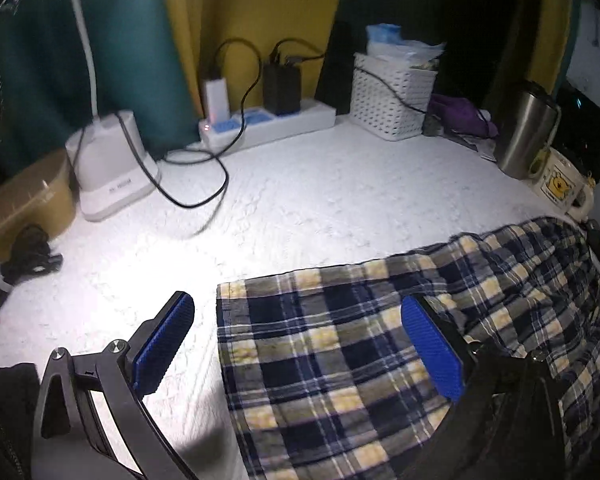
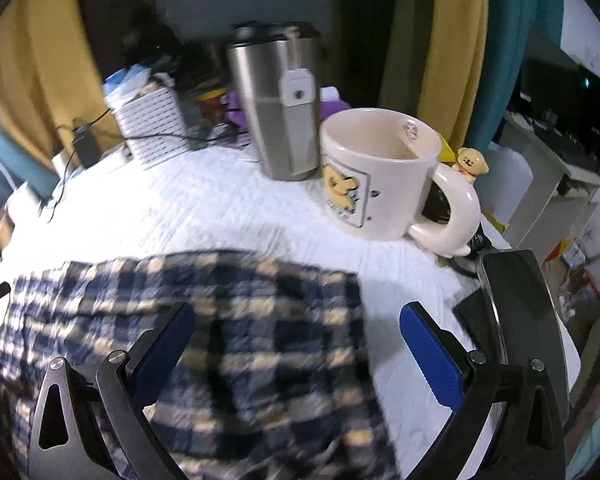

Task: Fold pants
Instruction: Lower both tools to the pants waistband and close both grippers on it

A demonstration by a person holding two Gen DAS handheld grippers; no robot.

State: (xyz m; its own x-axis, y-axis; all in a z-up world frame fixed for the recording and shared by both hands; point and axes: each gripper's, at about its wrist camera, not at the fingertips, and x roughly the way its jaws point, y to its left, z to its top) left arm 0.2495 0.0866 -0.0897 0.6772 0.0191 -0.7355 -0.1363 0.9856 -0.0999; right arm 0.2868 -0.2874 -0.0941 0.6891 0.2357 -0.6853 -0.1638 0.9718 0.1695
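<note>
The plaid pants (image 1: 340, 344), navy, white and yellow, lie flat on a white textured table cover (image 1: 300, 200). My left gripper (image 1: 296, 340) is open and empty above the pants' left end, its left finger over bare cover and its right finger over the cloth. In the right wrist view the pants (image 2: 228, 320) look blurred. My right gripper (image 2: 296, 344) is open and empty above their right end, its right finger over bare cover.
A cartoon mug (image 2: 380, 184) and a steel tumbler (image 2: 276, 108) stand just behind the pants at the right. A white basket (image 1: 392, 96), a power strip (image 1: 268, 124) with loose cables, and a lamp base (image 1: 112, 164) line the back. A brown box (image 1: 24, 200) sits at the left.
</note>
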